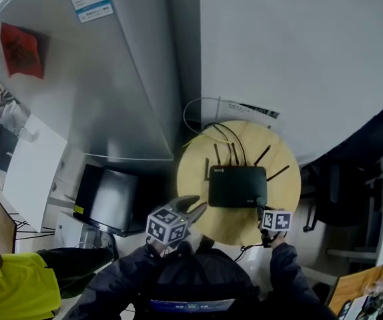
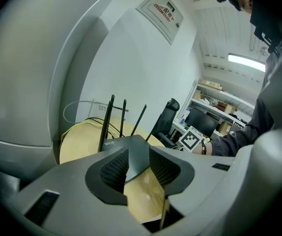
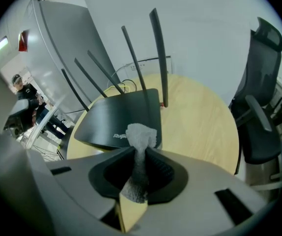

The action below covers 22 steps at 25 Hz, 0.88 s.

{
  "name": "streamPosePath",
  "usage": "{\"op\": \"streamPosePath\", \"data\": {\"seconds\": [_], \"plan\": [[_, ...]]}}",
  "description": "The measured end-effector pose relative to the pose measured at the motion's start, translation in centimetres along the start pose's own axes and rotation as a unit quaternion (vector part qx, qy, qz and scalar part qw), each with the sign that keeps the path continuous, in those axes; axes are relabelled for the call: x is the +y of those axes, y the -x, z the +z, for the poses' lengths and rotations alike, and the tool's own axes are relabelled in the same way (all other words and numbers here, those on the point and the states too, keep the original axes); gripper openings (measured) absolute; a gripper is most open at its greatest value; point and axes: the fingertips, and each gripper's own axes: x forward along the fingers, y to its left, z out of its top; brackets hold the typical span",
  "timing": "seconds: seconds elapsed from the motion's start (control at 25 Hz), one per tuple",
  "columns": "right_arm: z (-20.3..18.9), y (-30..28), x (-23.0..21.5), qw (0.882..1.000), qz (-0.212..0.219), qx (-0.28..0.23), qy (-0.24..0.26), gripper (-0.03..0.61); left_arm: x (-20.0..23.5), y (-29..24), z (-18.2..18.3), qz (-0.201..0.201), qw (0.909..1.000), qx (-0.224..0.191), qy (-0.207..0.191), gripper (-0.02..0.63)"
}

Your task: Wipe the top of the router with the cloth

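Observation:
A black router [image 1: 237, 185] with several upright antennas sits on a round wooden table [image 1: 195, 172]. My right gripper [image 1: 265, 213] hangs at the router's near right corner, shut on a small white cloth [image 3: 141, 135] that sticks out past the jaw tips, just above the router's [image 3: 116, 117] near edge. My left gripper [image 1: 193, 209] is at the table's near left edge. It stands open [image 2: 138, 173], with nothing between its fingers. From there the router's corner [image 2: 133, 146] shows beyond the jaws, apart from them.
A tall grey cabinet [image 1: 111, 79] stands left of the table, with a black box [image 1: 108, 199] on the floor below it. Yellow and black cables [image 1: 201, 122] loop behind the router. A black office chair [image 3: 261, 107] is to the right. A person in yellow [image 1: 5, 285] stands at the lower left.

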Motion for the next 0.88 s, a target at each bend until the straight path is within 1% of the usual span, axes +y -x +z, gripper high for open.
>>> {"op": "streamPosePath", "data": {"seconds": [0.24, 0.36, 0.52, 0.6, 0.76, 0.8, 0.88], "plan": [[-0.1, 0.4, -0.8, 0.999, 0.027, 0.011, 0.014, 0.087, -0.3, -1.5, 0.5, -0.001, 1.0, 0.003, -0.001, 0.129], [1.2, 1.4, -1.9, 0.999, 0.04, -0.012, 0.012, 0.087, -0.5, -2.1, 0.8, -0.001, 1.0, 0.003, -0.001, 0.129], [3.8, 1.1, -5.0, 0.999, 0.032, -0.027, 0.029, 0.087, -0.8, -3.0, 1.2, -0.002, 1.0, 0.007, -0.004, 0.129], [4.7, 0.1, -6.0, 0.998, 0.04, -0.023, 0.046, 0.087, -1.1, -3.4, 1.3, -0.003, 0.9999, 0.013, -0.006, 0.129], [5.4, -2.4, -6.8, 0.993, 0.067, 0.003, 0.094, 0.087, -2.1, -4.0, 1.4, -0.008, 0.9995, 0.028, -0.015, 0.127], [5.5, -2.9, -6.7, 0.992, 0.078, 0.008, 0.096, 0.087, -2.3, -4.1, 1.4, -0.01, 0.9993, 0.032, -0.017, 0.129], [5.5, -4.1, -6.8, 0.992, 0.103, 0.017, 0.074, 0.087, -2.6, -4.4, 1.5, -0.013, 0.999, 0.04, -0.019, 0.129]]}}
